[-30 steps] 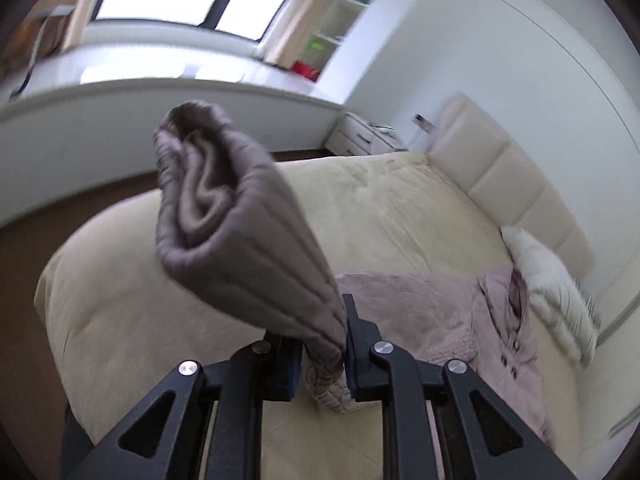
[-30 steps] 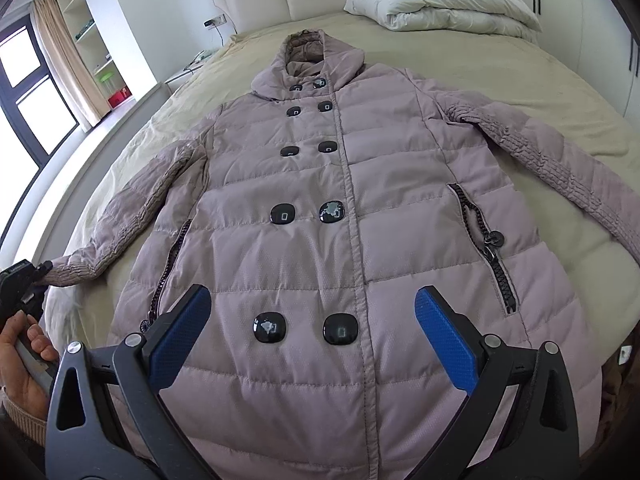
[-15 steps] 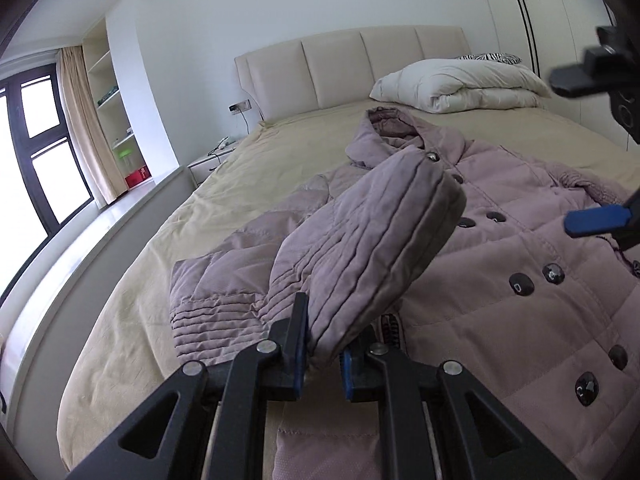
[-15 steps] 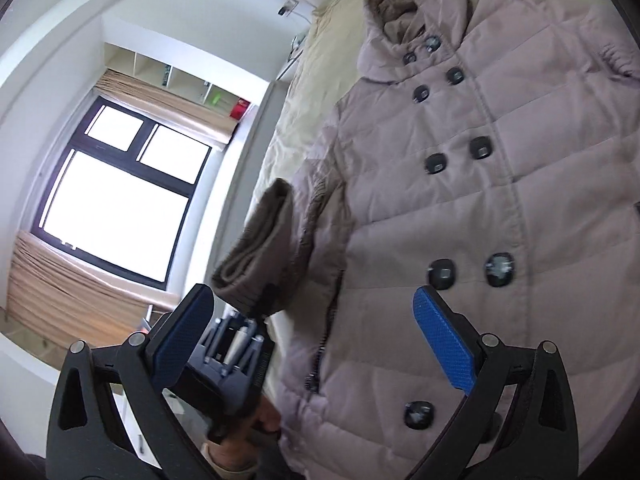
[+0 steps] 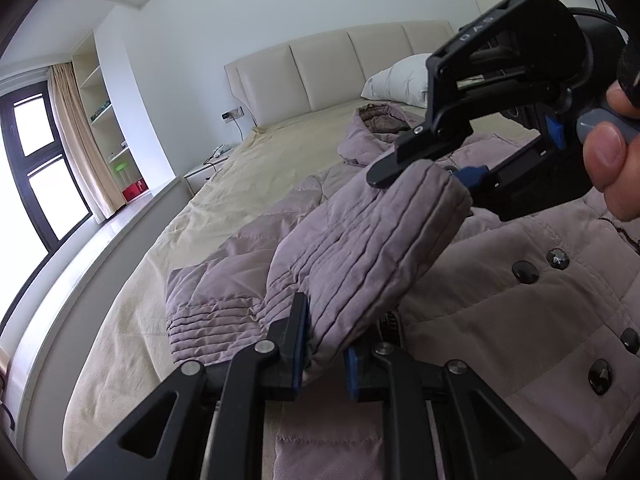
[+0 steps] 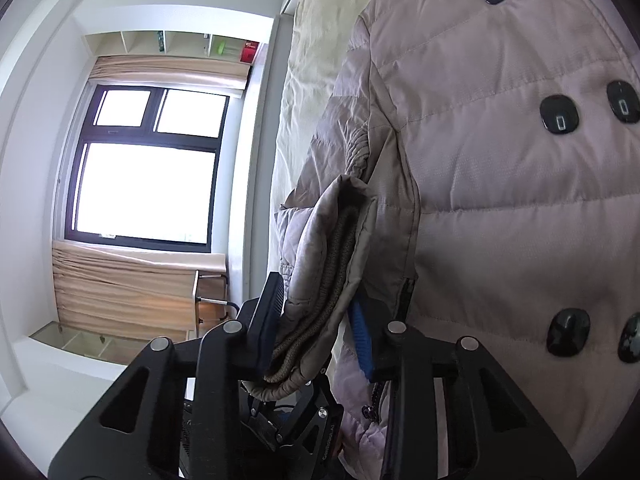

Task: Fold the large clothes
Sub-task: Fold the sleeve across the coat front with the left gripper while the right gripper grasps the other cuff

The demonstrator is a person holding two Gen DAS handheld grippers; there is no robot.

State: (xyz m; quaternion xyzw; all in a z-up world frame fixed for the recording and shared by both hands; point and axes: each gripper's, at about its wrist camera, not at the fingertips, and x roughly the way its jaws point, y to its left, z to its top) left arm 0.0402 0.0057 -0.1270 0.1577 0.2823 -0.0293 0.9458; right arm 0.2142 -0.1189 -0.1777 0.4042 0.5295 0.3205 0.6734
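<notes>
We see the mauve padded coat (image 5: 520,300) lying button-side up on the bed (image 5: 248,184), hood toward the headboard (image 5: 332,64). Left claw (image 5: 326,344) pinches the coat's sleeve (image 5: 360,248) w/ both pads, sleeve lifted off the bed and angled up over the coat's front. Right claw (image 6: 316,320) comes in from the opposite end; its blue pads sit either side of the sleeve's cuff (image 6: 332,264), knit lining visible, and look pressed onto it. In left wrist view the right claw (image 5: 424,172) touches the cuff end. A white pillow (image 5: 396,84) lies by the headboard, beyond the coat. Window (image 6: 148,168) is across the room from the coat.
</notes>
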